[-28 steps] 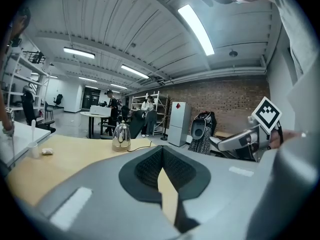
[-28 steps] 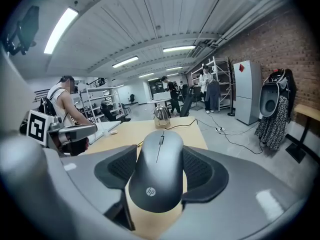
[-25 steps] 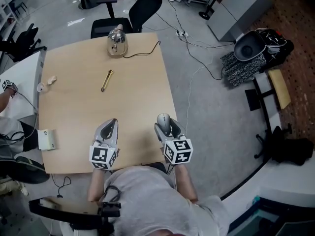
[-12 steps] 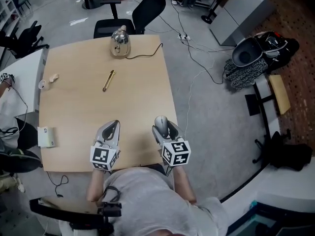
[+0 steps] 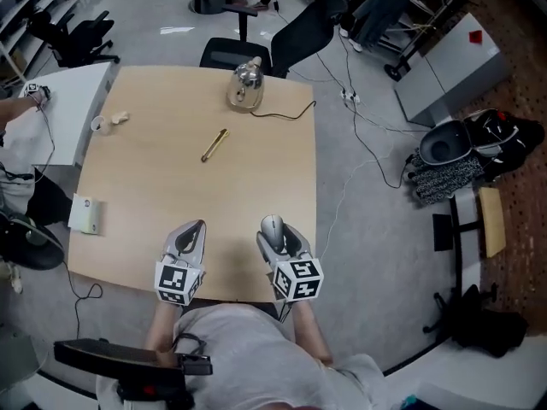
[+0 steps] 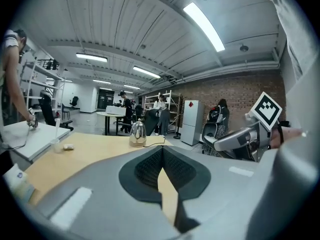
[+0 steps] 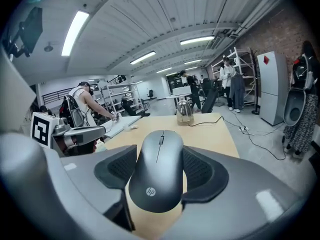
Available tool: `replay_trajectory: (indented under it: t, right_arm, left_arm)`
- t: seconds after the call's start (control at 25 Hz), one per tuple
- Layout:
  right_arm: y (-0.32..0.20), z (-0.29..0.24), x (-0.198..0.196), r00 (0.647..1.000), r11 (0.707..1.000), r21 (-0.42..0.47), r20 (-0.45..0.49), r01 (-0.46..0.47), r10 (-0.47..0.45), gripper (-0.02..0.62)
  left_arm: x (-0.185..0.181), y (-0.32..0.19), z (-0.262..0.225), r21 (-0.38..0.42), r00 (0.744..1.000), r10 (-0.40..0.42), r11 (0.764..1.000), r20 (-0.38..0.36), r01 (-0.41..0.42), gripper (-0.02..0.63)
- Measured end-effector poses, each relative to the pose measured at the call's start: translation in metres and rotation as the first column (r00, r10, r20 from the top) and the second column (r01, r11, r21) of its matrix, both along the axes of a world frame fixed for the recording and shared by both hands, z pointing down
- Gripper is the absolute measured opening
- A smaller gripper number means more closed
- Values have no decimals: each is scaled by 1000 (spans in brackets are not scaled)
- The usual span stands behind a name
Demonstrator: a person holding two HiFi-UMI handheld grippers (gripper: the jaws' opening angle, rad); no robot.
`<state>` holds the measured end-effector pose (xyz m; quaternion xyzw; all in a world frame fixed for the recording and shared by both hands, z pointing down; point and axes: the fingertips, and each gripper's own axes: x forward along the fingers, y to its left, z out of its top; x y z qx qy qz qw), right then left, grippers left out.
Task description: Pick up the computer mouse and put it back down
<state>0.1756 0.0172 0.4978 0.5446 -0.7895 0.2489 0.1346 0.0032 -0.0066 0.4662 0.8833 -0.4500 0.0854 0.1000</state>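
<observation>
Mouse (image 7: pixel 157 176) sat clamped by its flanks in the right gripper (image 5: pixel 275 231), lower centre of the head view. It looked light, rigid and probably slippery. Left gripper (image 5: pixel 192 231) was closed, empty.

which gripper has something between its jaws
The right gripper: its jaws are closed on the grey mouse. The left gripper has its jaws shut with nothing between them.
</observation>
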Motion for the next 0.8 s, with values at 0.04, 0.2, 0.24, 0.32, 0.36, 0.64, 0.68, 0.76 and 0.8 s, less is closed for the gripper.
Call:
replay_trajectory:
  t: [0.04, 0.2, 0.24, 0.32, 0.36, 0.64, 0.68, 0.76, 0.8]
  right_arm:
    - [-3, 1, -6, 1000, 1000, -1, 1, 25, -25, 291]
    - [-19, 1, -35, 991, 991, 3, 11, 134, -134, 291]
    - [-22, 0, -44, 986, 987, 9, 14, 163, -163, 291]
    - [-27, -1, -64, 975, 975, 19, 19, 222, -222, 291]
    - [-29, -2, -73, 968, 968, 21, 21, 249, -249, 293]
    - [-45, 2, -131, 918, 919, 13, 32, 395, -395, 291]
    - [-46, 3, -139, 910, 910, 12, 32, 414, -414, 291]
    - [-47, 7, -154, 892, 893, 9, 31, 451, -451, 291]
    - [-48, 9, -163, 883, 884, 7, 29, 468, -468, 291]
  left_arm:
    - [-6, 1, -1, 1, 1000, -22, 1000, 2, 22, 20]
    - [-37, 6, 0, -8, 991, -133, 991, 9, 133, 20]
    - [-47, 7, 3, -15, 987, -162, 987, 12, 163, 20]
    - [-65, 13, 9, -31, 976, -219, 975, 21, 220, 20]
    - [-73, 16, 11, -38, 969, -244, 969, 24, 245, 20]
    - [-120, 36, 22, -71, 919, -392, 917, 30, 393, 20]
    - [-126, 41, 24, -76, 911, -411, 908, 31, 412, 20]
    - [-138, 51, 28, -84, 893, -448, 889, 30, 449, 20]
    - [-145, 55, 31, -89, 884, -466, 880, 29, 467, 20]
